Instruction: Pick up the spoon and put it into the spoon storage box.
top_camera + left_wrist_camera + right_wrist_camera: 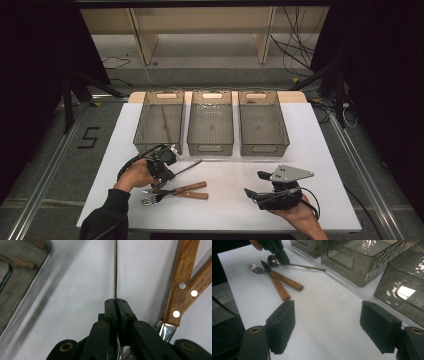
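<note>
Black fingers (115,305) of the left gripper (167,172) fill the bottom of its own view, pressed together on the thin steel handle of a spoon (115,270). That handle runs straight ahead from the fingertips, in line with the gripper, so the long axis of the spoon and the line of the fingers nearly match. In the right gripper view the spoon (294,265) lies on the white bench (230,150) with its bowl close under the left gripper (280,255) and its handle pointing off toward the bins. The pinch sits near the bowel end, so most of the handle sticks out free beyond the fingers.

From the high view, the handle (190,166) angles up and right toward the gap in front of the left bin (160,121) and the middle bin (210,121). A third bin (263,121) stands to their right. Something long and thin already lies in the left bin; I cannot tell what it is.

Just beside the spoon, toward the person, a wooden-handled fork (172,192) and a wooden-handled knife (283,278) lie crossed, near the spoon but apart from it.

The right gripper (260,192) rests well to the right, its fingers (280,327) spread wide with nothing between them. The left hand is far nearer the cutlery, and the lift toward the bins is its to make; the free handle end would swing first.
</note>
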Demonstrator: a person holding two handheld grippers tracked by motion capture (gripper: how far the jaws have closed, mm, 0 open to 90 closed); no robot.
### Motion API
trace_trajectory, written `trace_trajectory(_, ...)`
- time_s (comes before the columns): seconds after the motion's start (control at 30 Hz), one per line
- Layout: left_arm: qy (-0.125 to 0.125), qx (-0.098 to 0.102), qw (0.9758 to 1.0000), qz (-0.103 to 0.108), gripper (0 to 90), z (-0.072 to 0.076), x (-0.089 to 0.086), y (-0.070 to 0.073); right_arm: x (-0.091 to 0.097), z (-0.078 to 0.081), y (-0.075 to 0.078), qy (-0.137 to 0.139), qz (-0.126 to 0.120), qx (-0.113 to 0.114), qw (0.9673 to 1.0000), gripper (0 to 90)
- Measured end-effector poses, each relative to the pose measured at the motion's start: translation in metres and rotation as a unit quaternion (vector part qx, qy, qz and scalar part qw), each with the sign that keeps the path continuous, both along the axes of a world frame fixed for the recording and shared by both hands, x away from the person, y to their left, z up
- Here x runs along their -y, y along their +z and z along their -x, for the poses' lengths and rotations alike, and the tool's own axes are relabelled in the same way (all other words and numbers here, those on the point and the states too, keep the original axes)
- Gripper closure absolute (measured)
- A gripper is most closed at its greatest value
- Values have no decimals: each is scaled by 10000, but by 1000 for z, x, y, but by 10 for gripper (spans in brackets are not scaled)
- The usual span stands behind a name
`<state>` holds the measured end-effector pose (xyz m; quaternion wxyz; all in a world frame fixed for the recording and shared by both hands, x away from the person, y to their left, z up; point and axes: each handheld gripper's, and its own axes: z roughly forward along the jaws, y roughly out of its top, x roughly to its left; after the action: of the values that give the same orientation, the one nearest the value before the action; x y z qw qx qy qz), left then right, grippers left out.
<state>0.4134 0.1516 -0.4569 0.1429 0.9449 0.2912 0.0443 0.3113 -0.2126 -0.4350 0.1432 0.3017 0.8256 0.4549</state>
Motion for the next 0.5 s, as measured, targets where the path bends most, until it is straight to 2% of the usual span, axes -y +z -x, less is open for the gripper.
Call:
trace_trajectory(0.07, -27, -26, 10000, 70, 886, 1, 1, 0, 0, 0, 0, -5, -11, -6, 10000, 290)
trace_trajectory(0.17, -46, -26, 10000, -44, 885, 1, 2, 1, 0, 0, 0, 4, -6, -1, 10000, 290)
trace_trajectory(0.4, -34, 26, 10000, -4, 886, 2, 3, 0, 1, 0, 1, 8, -12, 14, 10000, 290)
trace_trajectory(0.5, -110, 56, 9999, 11, 894, 1, 2, 0, 1, 0, 2, 13, -18, 38, 10000, 290)
